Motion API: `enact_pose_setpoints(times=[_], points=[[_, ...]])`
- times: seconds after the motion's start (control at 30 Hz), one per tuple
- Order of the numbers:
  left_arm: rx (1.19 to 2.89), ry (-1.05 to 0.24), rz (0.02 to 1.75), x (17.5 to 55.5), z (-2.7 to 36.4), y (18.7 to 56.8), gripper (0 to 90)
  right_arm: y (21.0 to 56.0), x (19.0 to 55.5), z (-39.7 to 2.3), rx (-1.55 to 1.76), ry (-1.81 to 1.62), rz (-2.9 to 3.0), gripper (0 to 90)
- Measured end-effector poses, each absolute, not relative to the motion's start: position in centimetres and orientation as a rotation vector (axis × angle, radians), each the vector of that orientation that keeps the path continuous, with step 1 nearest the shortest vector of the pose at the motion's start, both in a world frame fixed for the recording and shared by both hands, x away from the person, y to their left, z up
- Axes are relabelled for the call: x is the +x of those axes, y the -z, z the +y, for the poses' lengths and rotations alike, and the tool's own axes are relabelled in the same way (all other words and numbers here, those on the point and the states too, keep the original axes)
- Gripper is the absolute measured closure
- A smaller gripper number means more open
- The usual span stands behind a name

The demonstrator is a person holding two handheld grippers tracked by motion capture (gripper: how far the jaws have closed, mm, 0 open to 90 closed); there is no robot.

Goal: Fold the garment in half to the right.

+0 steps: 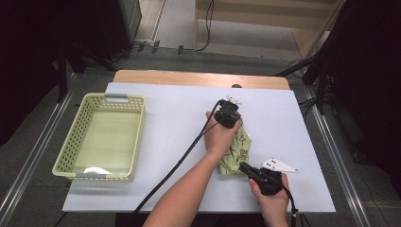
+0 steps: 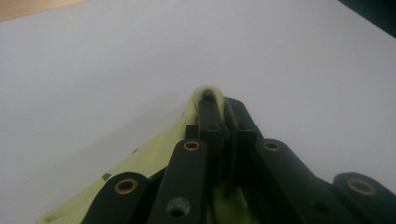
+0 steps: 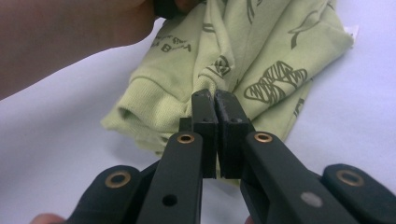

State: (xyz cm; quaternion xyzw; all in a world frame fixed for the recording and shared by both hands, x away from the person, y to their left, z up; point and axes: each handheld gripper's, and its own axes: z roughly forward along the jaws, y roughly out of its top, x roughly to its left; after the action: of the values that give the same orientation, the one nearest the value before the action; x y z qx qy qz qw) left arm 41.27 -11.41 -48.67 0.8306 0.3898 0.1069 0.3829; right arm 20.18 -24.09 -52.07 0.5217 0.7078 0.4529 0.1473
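Observation:
A folded light green garment (image 1: pixel 239 152) with dark prints lies on the white table top (image 1: pixel 175 118), right of the middle. My left gripper (image 1: pixel 238 124) is at its far end, held in a hand that rests over the cloth. In the left gripper view the jaws (image 2: pixel 219 100) are shut with a fold of the green cloth (image 2: pixel 140 163) wrapped around their tips. My right gripper (image 1: pixel 242 166) is at the garment's near end. In the right gripper view its jaws (image 3: pixel 215 98) are shut and pinch the ribbed edge of the garment (image 3: pixel 261 51).
A pale green perforated basket (image 1: pixel 116 99) stands at the table's left, with a small white thing (image 1: pixel 94 171) at its near end. The left gripper's cable (image 1: pixel 179 163) runs across the table toward the near edge. A wooden strip (image 1: pixel 198 78) borders the far side.

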Motion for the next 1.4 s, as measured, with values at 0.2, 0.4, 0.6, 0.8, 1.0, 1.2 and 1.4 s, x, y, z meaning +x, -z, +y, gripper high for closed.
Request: enact_pose_setpoints(times=[0.2,0.4,0.6,0.8,1.0,1.2,1.4], points=[[2.099,-0.177,0.959,41.5,-11.2,48.3,73.8,52.0,20.2,-24.4,1.496,-1.298,2.051,70.8],[1.988,-0.162,0.896,41.0,-9.4,45.4,51.8,51.0,19.8,-25.3,1.463,-1.279,2.03,45.5],[1.969,-0.157,0.874,40.8,-5.5,43.8,80.0,49.2,19.3,-25.4,1.372,-1.328,1.995,48.3],[2.012,-0.133,0.916,41.1,-2.8,45.5,89.6,48.3,20.0,-23.8,1.26,-1.364,2.037,81.2],[2.064,-0.119,0.927,41.3,-3.5,47.6,89.3,49.4,21.9,-22.5,1.277,-1.267,2.066,82.7],[2.072,-0.083,0.914,41.5,-4.3,48.8,83.0,51.7,22.0,-23.8,1.427,-1.122,2.117,84.3],[2.044,-0.132,0.906,41.2,-3.8,47.8,67.5,52.0,21.4,-24.5,1.457,-1.092,2.123,83.4]])
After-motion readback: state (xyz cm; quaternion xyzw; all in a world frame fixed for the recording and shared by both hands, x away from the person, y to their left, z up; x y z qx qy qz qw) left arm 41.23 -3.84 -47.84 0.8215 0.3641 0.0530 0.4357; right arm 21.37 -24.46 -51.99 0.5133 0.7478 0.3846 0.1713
